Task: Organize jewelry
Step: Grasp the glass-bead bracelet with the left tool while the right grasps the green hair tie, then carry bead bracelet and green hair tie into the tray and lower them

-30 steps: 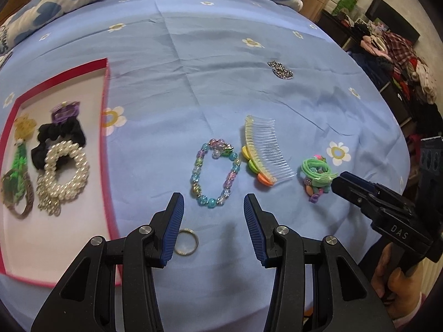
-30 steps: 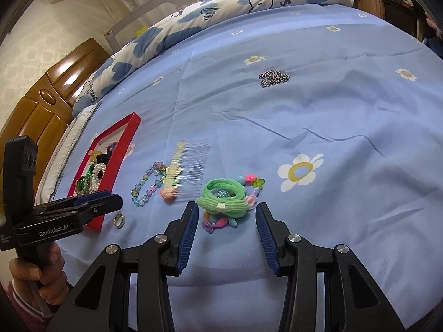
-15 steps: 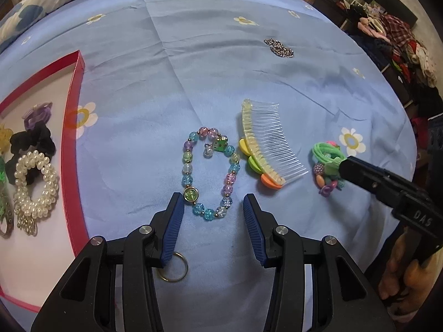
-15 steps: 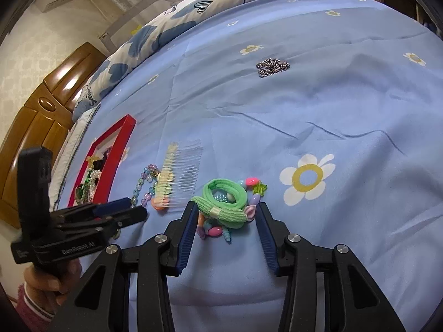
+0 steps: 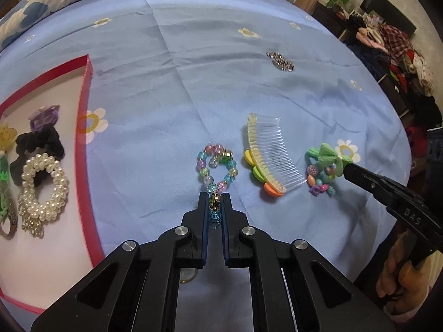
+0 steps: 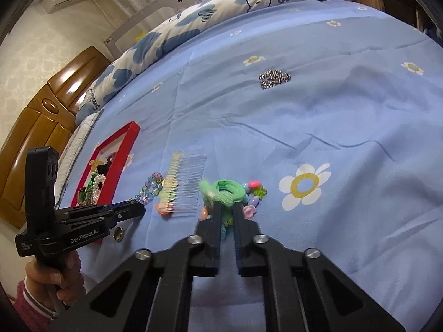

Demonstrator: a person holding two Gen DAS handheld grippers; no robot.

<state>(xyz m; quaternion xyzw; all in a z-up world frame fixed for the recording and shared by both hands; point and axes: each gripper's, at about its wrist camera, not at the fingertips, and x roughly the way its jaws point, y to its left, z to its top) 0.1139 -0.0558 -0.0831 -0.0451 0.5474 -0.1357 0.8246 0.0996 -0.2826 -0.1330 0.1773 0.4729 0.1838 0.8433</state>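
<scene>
My left gripper [image 5: 214,203] is pinching the near end of the beaded bracelet [image 5: 217,166]; its jaws have just been closing, and a gold-rimmed bead is sitting between the pads. The bracelet's loop is stretching straight away from my fingertips, long axis in line with the fingers, made of round glassy beads in blue, pink and green. Under the left gripper's body a thin metal ring [image 5: 188,276] is lying flat on the bedspread [image 5: 171,88], half hidden.

My right gripper [image 6: 227,207] is clamping the green hair tie [image 6: 224,191], its jaws also having just been closing, with the fuzzy, ribbed elastic bunching between the pads. Small plastic charms are hanging off the tie just beside the fingertips, pink, purple and green.

Between the two grippers the clear comb [image 5: 272,155] is lying flat, slightly curved, its long spine running away from me, teeth pointing toward the right gripper, coloured petals along the spine.

Left of my left gripper the red-rimmed tray [image 5: 85,127] is holding a pearl bracelet [image 5: 44,188], a black scrunchie and a purple clip.

Far ahead, a small heap of metallic chain [image 5: 280,61] is resting on the soft blue flowered cloth.
</scene>
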